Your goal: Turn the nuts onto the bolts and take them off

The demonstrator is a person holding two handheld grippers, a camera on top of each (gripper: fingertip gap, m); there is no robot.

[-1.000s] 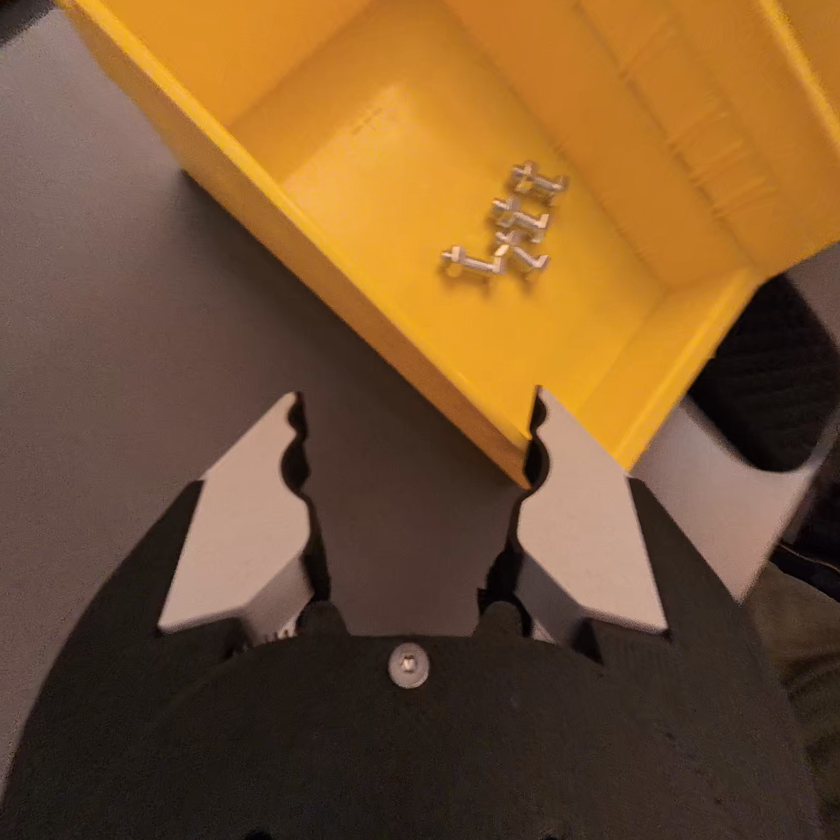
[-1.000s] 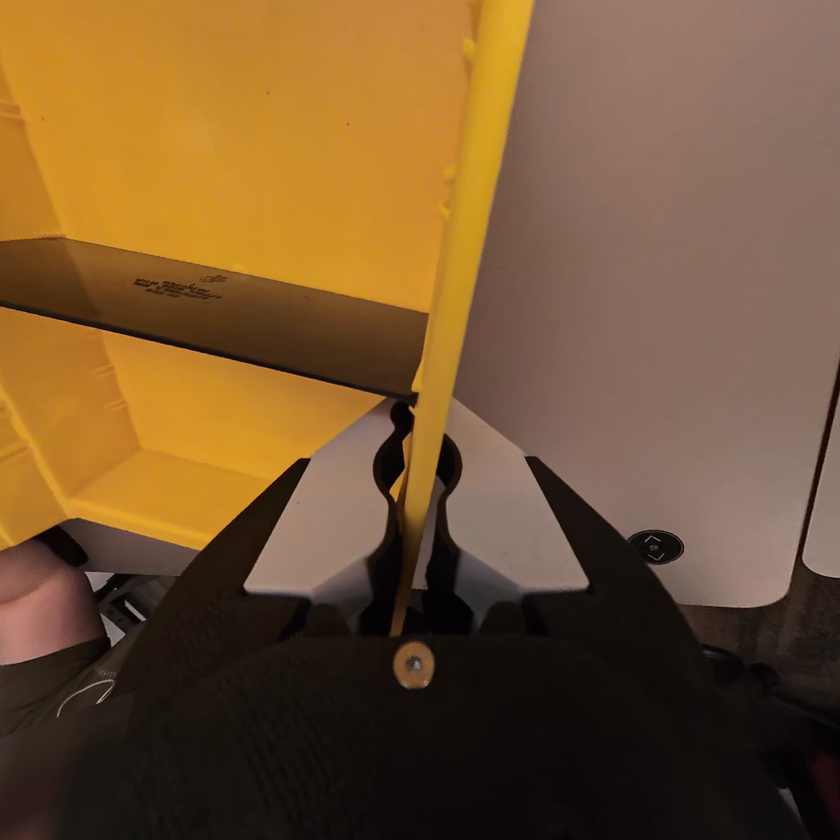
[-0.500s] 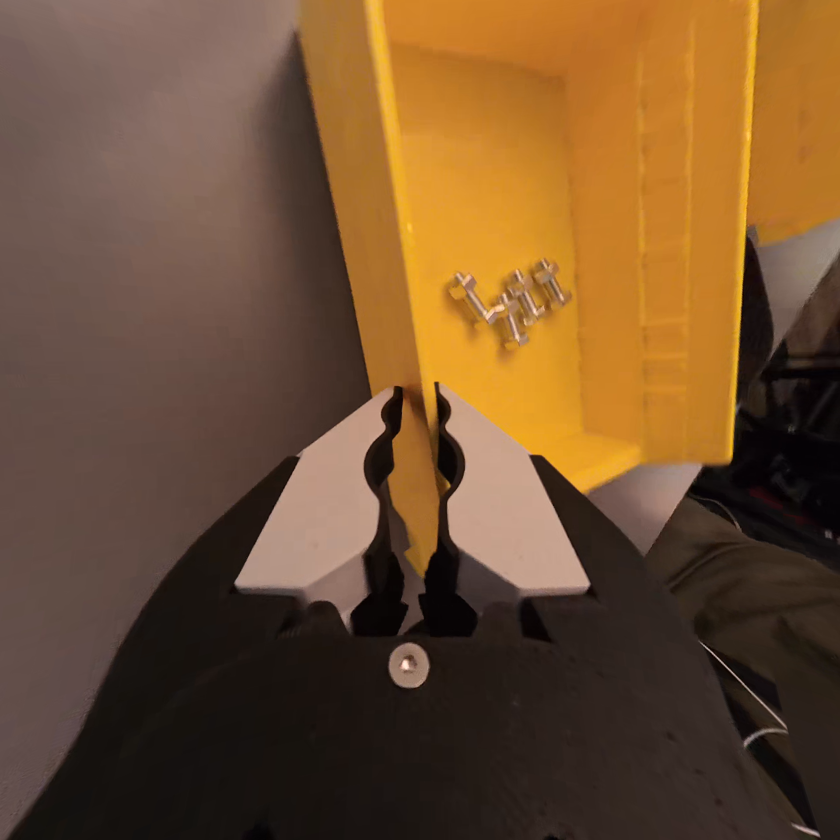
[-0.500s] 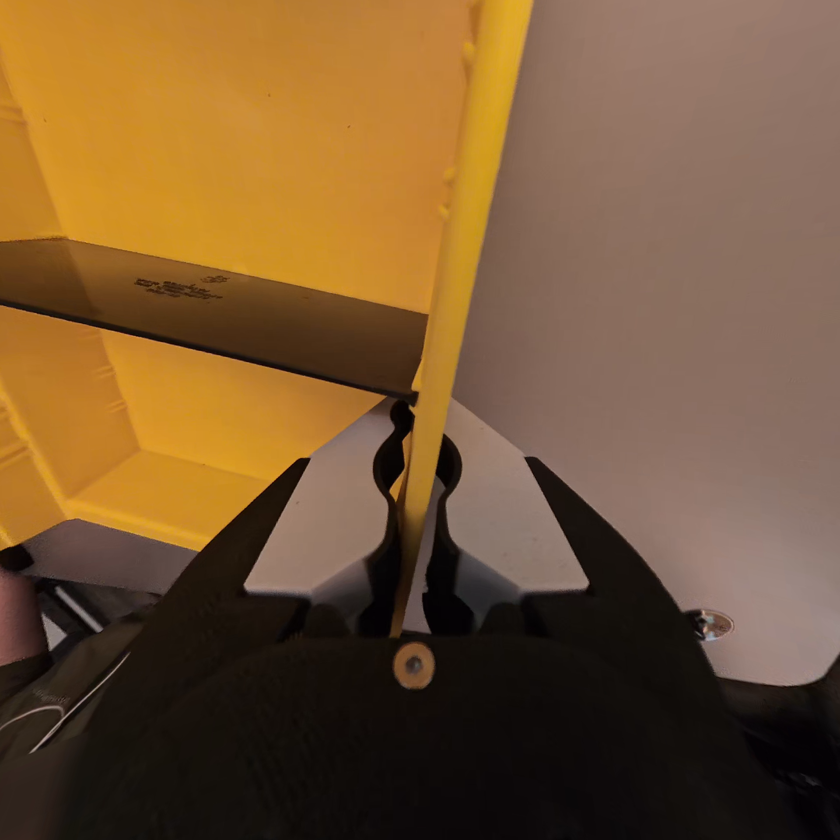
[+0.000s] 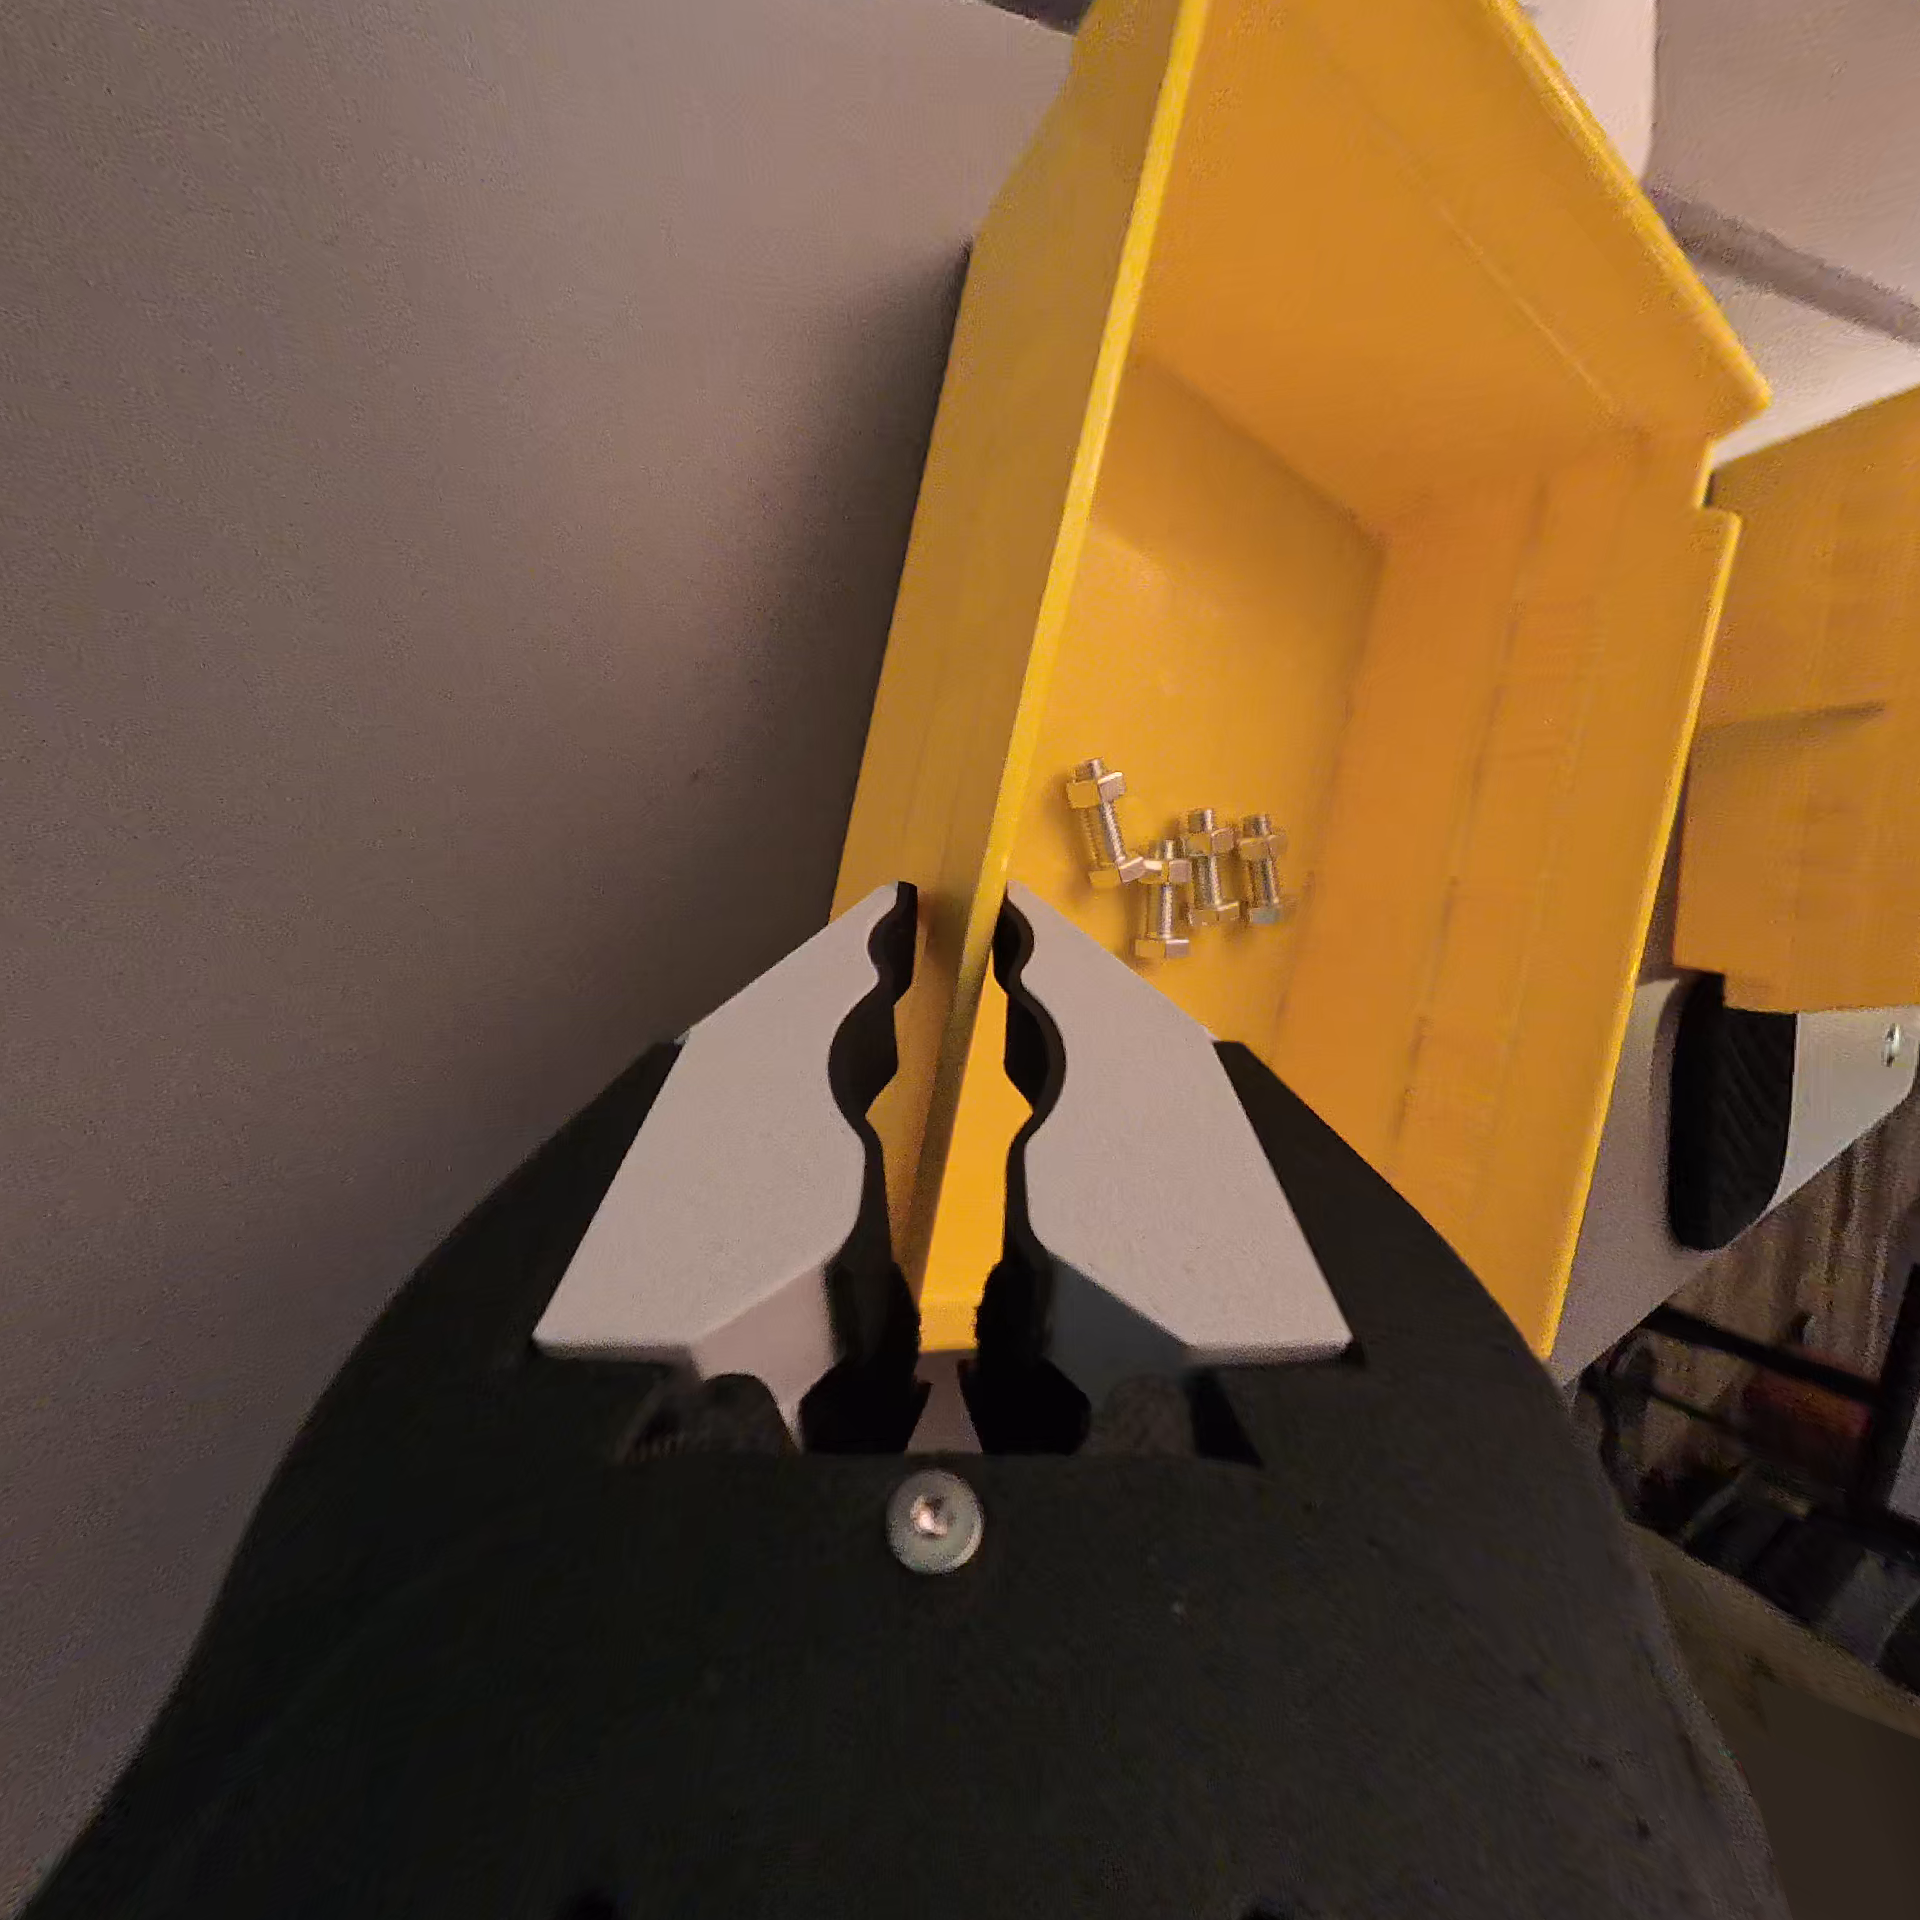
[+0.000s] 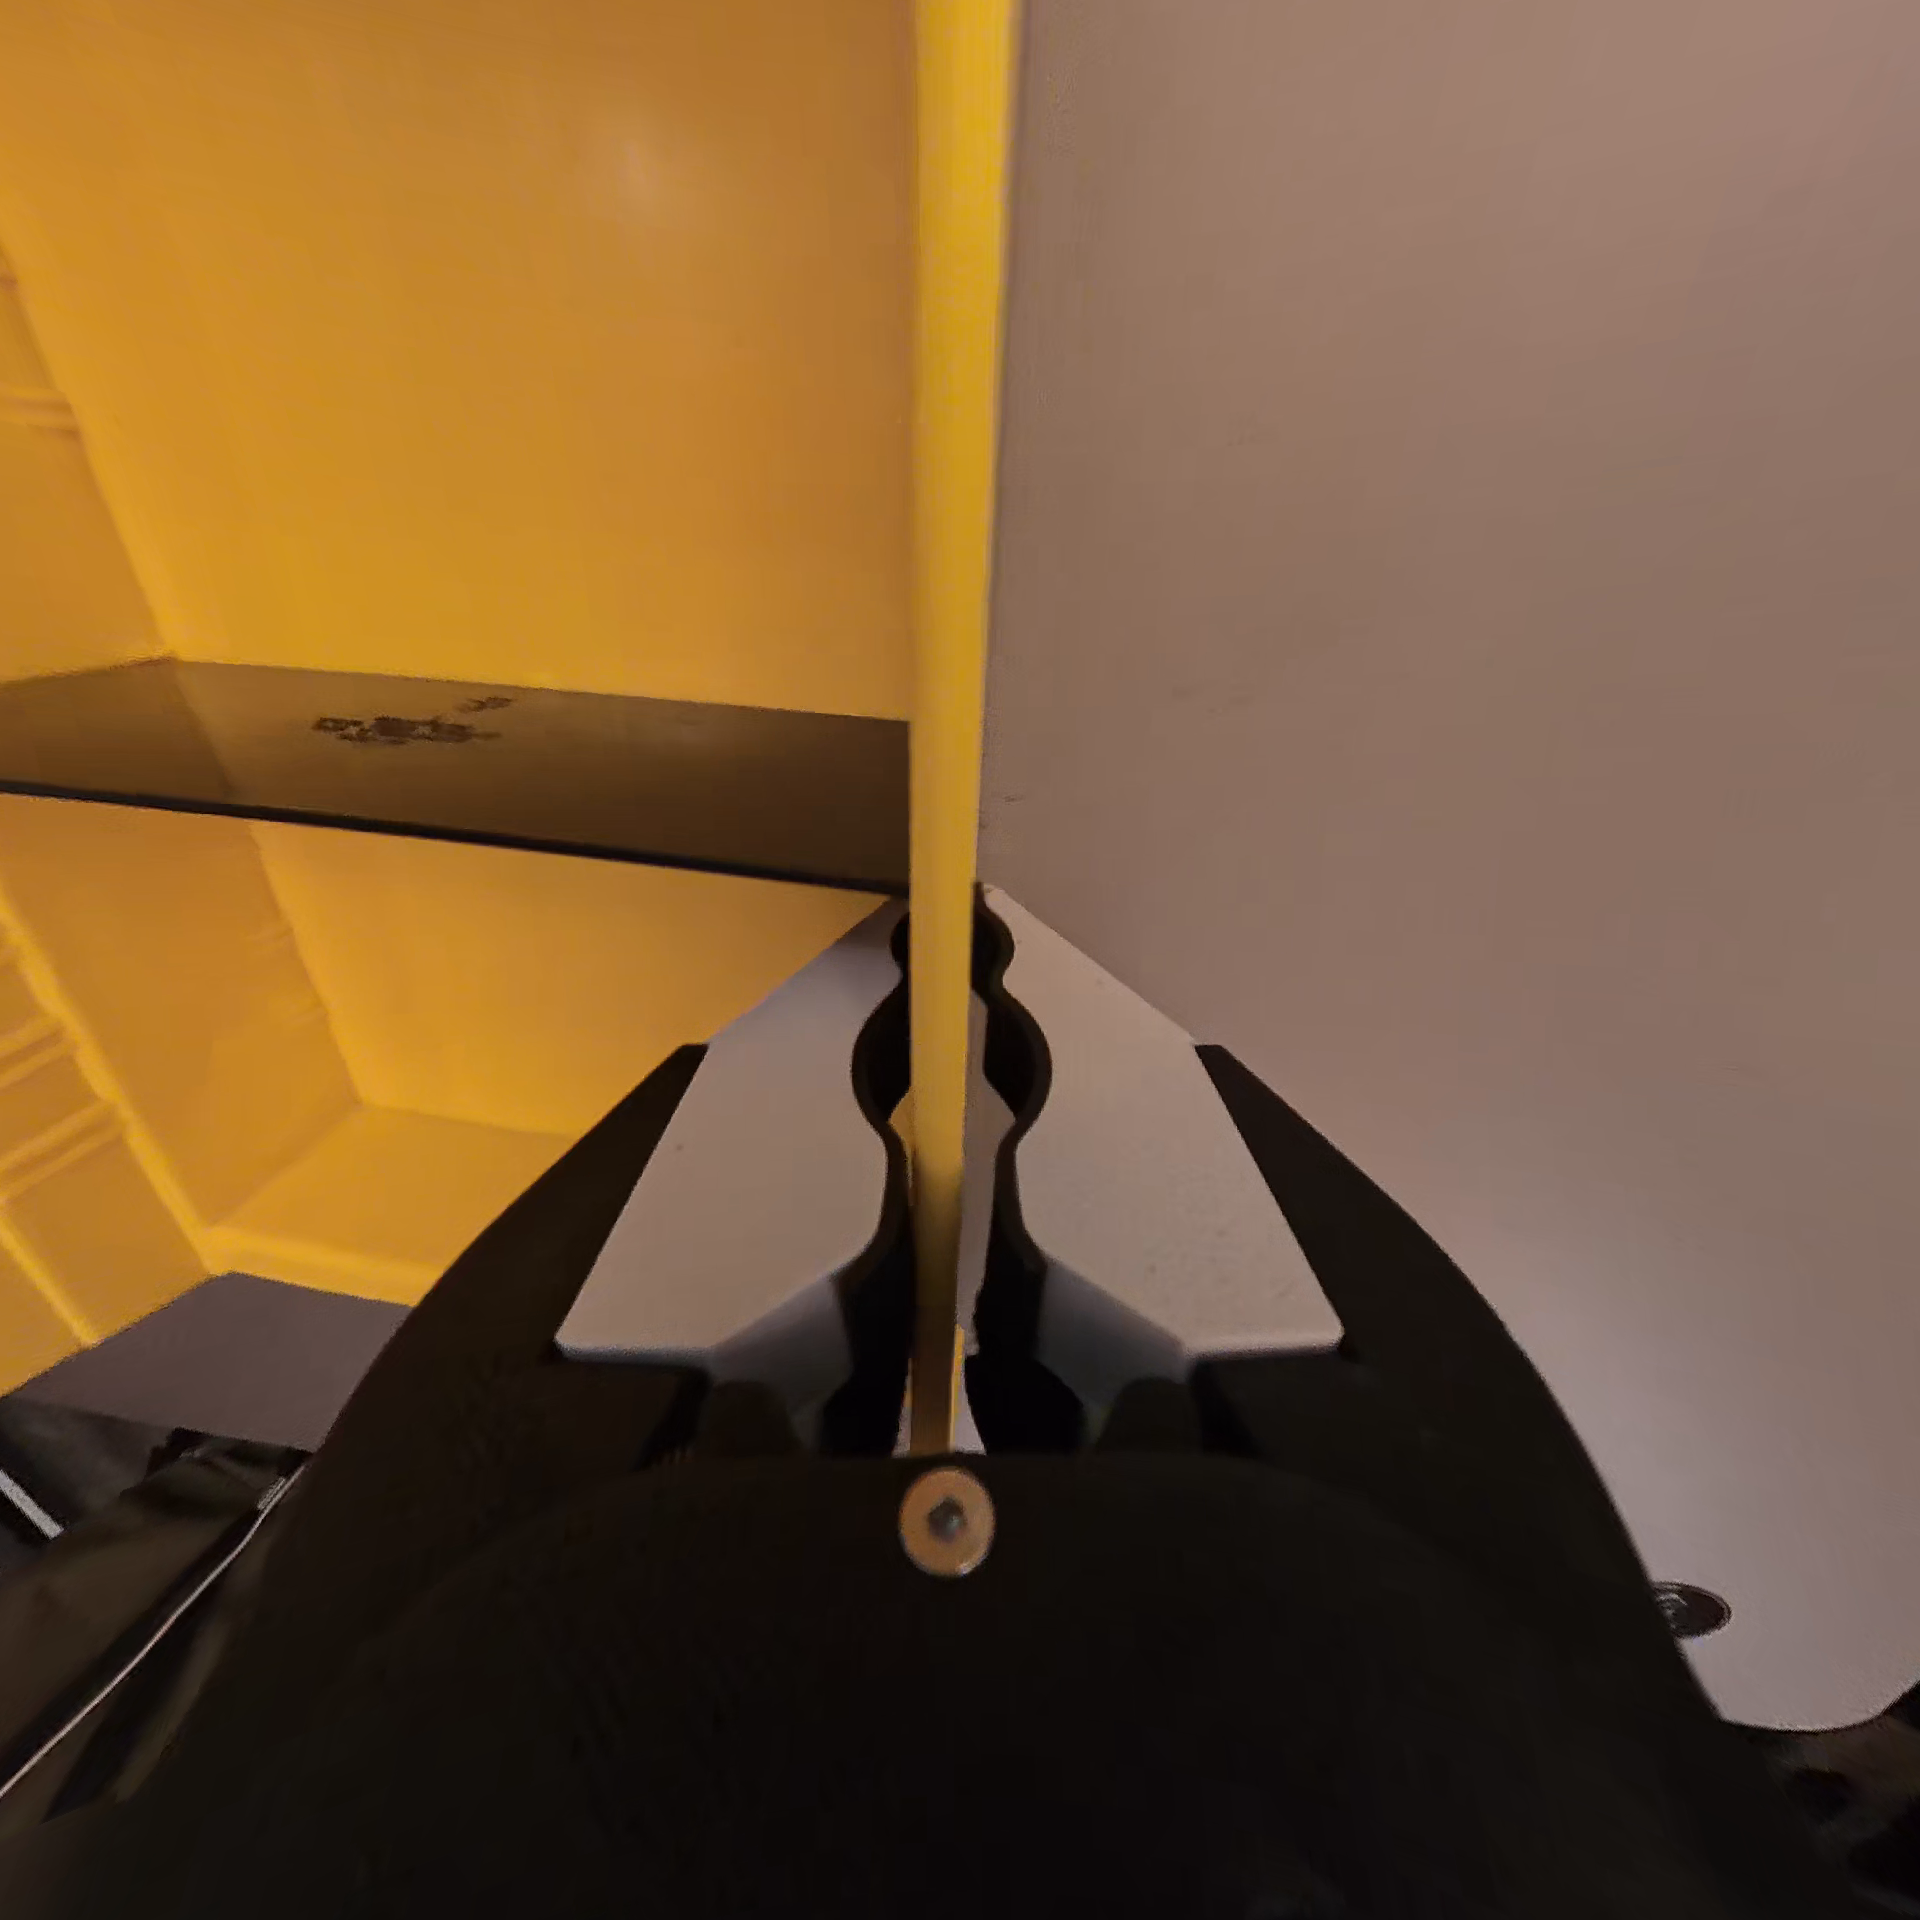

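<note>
A yellow plastic bin (image 5: 1226, 644) holds several silver bolts with nuts on them (image 5: 1184, 868), lying in a cluster on its floor. My left gripper (image 5: 956, 904) is shut on the bin's left side wall. In the right wrist view my right gripper (image 6: 940, 904) is shut on the right side wall of a yellow bin (image 6: 956, 520). A black divider plate (image 6: 447, 769) crosses that bin's inside. No bolts show in the right wrist view.
The bins rest on a grey-white table (image 5: 416, 520), also in the right wrist view (image 6: 1455, 623). Another yellow bin part (image 5: 1829, 727) shows at the right. The table's near edge and dark clutter below it (image 5: 1766, 1455) lie at the lower right.
My left gripper moved from open beside the bin onto its left wall and shut on it. The bin has since swung in the left view. My right gripper stayed shut on its wall.
</note>
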